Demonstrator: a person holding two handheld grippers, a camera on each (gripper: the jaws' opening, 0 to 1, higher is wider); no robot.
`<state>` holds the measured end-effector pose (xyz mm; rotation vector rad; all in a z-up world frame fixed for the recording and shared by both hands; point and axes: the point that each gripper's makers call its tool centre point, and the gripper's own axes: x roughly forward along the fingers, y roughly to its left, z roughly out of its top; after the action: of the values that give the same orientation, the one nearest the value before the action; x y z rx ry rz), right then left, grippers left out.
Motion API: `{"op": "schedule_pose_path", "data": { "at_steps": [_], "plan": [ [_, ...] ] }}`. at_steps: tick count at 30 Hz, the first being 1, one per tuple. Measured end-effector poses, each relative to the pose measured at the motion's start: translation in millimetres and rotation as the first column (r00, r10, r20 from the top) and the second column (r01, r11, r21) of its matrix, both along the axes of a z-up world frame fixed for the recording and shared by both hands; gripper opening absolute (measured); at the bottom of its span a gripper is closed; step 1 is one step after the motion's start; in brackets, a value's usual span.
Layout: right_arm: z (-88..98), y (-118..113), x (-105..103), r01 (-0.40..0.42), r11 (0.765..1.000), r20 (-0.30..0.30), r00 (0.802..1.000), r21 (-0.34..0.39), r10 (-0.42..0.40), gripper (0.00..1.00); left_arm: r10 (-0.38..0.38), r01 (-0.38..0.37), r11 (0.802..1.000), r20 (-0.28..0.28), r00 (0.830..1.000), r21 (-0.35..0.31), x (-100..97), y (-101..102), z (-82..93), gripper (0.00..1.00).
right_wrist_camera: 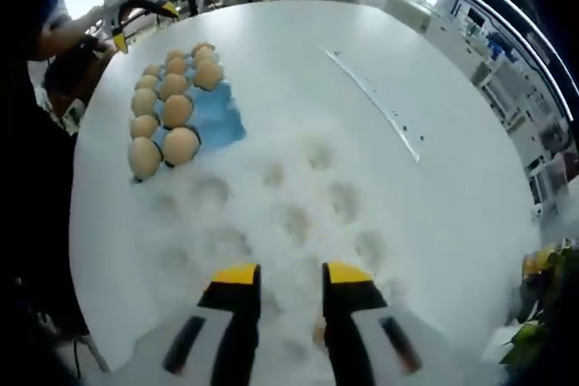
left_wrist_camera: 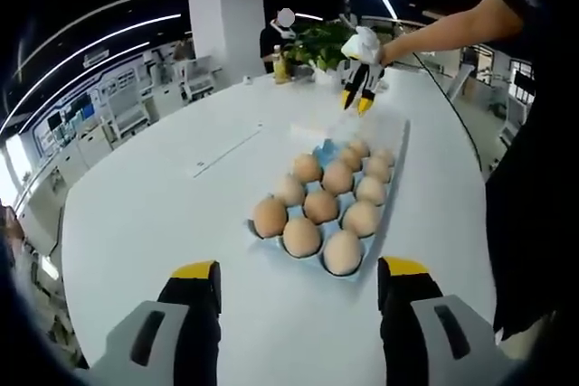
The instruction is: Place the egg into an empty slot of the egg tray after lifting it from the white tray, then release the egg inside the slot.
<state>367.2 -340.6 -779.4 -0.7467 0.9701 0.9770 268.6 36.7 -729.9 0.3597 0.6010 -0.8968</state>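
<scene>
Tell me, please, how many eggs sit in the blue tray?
13 eggs: three full rows of three nearest the left hand-held gripper, then two rows of two; the far ones crowd, so one may be hidden.

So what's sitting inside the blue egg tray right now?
The blue egg tray holds brown eggs in most slots; a few slots at one end look empty. The eggs hide the cups beneath them.

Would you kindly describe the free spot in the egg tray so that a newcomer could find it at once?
On the large white table, look for the blue egg tray filled with brown eggs, next to the white tray. The empty patch lies on the side facing the white tray, the only place showing bare blue rather than an egg.
</scene>
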Motion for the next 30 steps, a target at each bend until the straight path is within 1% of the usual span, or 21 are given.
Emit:
{"op": "schedule_pose_path", "data": {
  "at_steps": [3, 5, 7, 10, 11, 13, 14, 16, 18, 19, 20, 21, 22, 24, 26, 28, 29, 30],
  "plan": [
    [1.1, -16, 2, 0.023, 1.0, 0.002, 1.0, -0.022, -0.023, 0.27, -0.005, 0.005, 1.0, -0.004, 1.0, 0.001, -0.7, -1, -0.4, 0.7],
    [1.1, -31, 3, 0.035, 0.998, 0.006, 0.999, -0.058, -0.035, 0.27, -0.005, 0.005, 1.0, -0.005, 1.0, 0.002, -0.7, -1, -0.9, 0.7],
    [2.6, -43, 6, 0.047, 0.995, 0.027, 0.999, -0.083, -0.045, 0.28, -0.003, 0.003, 1.0, -0.001, 1.0, 0.006, 0.1, 0, -0.9, 0.71],
    [2.8, -56, 12, 0.063, 0.991, 0.043, 0.997, -0.116, -0.058, 0.28, -0.003, 0.004, 1.0, -0.003, 1.0, 0.006, 0.3, 0, -0.3, 0.71],
    [1.1, -58, 11, 0.058, 0.99, 0.036, 0.998, -0.13, -0.054, 0.28, -0.004, 0.004, 1.0, -0.004, 1.0, 0.007, 0.2, 0, -0.1, 0.7],
    [-1.7, -61, 12, 0.054, 0.987, 0.034, 0.998, -0.151, -0.05, 0.28, -0.007, 0.007, 1.0, -0.004, 1.0, 0.008, -0.2, -1, 0.4, 0.7],
    [-4.2, -63, 12, 0.038, 0.984, 0.03, 0.999, -0.175, -0.033, 0.28, -0.007, 0.007, 1.0, -0.005, 1.0, 0.008, -0.2, -1, 0.5, 0.7],
    [-8.0, -60, 12, 0.032, 0.984, 0.013, 0.999, -0.174, -0.03, 0.28, -0.007, 0.007, 1.0, -0.006, 1.0, 0.009, -0.3, -1, 0.5, 0.7],
    [-13.1, -60, 12, -0.011, 0.978, -0.005, 1.0, -0.208, 0.01, 0.27, -0.006, 0.006, 1.0, -0.009, 1.0, 0.014, -0.7, 0, 0.6, 0.69],
    [-13.6, -58, 12, -0.01, 0.98, -0.015, 1.0, -0.2, 0.008, 0.26, -0.005, 0.005, 1.0, -0.012, 1.0, 0.016, -1.0, 1, 0.8, 0.69],
    [-13.7, -59, 14, -0.017, 0.977, -0.021, 1.0, -0.213, 0.013, 0.27, -0.005, 0.005, 1.0, -0.013, 1.0, 0.016, -1.3, 2, 1.5, 0.69],
    [-14.4, -60, 14, -0.03, 0.977, -0.041, 0.999, -0.213, 0.022, 0.27, -0.005, 0.005, 1.0, -0.012, 1.0, 0.018, -1.4, 3, 2.4, 0.69],
    [-14.5, -60, 14, -0.036, 0.976, -0.049, 0.998, -0.215, 0.026, 0.27, 0.001, -0.001, 1.0, -0.008, 1.0, 0.021, -0.3, 6, 3.8, 0.69],
    [-17.3, -61, 15, -0.017, 0.976, -0.092, 0.996, -0.218, -0.003, 0.27, 0.013, -0.013, 1.0, -0.006, 1.0, 0.019, 1.5, 8, 6.0, 0.69],
    [-18.7, -60, 15, -0.039, 0.973, -0.103, 0.995, -0.227, 0.016, 0.28, 0.019, -0.019, 1.0, -0.003, 1.0, 0.023, 1.7, 9, 6.6, 0.69],
    [-19.4, -62, 14, -0.094, 0.96, -0.111, 0.992, -0.263, 0.066, 0.28, 0.021, -0.021, 1.0, -0.004, 1.0, 0.024, 1.0, 10, 7.0, 0.69],
    [-21.0, -60, 15, -0.063, 0.965, -0.109, 0.993, -0.254, 0.036, 0.28, 0.021, -0.021, 0.999, -0.004, 1.0, 0.025, 0.8, 10, 7.1, 0.69],
    [-20.0, -61, 13, -0.069, 0.965, -0.111, 0.993, -0.253, 0.042, 0.28, 0.021, -0.021, 0.999, -0.002, 1.0, 0.026, 1.1, 9, 7.4, 0.69]
  ]
}}
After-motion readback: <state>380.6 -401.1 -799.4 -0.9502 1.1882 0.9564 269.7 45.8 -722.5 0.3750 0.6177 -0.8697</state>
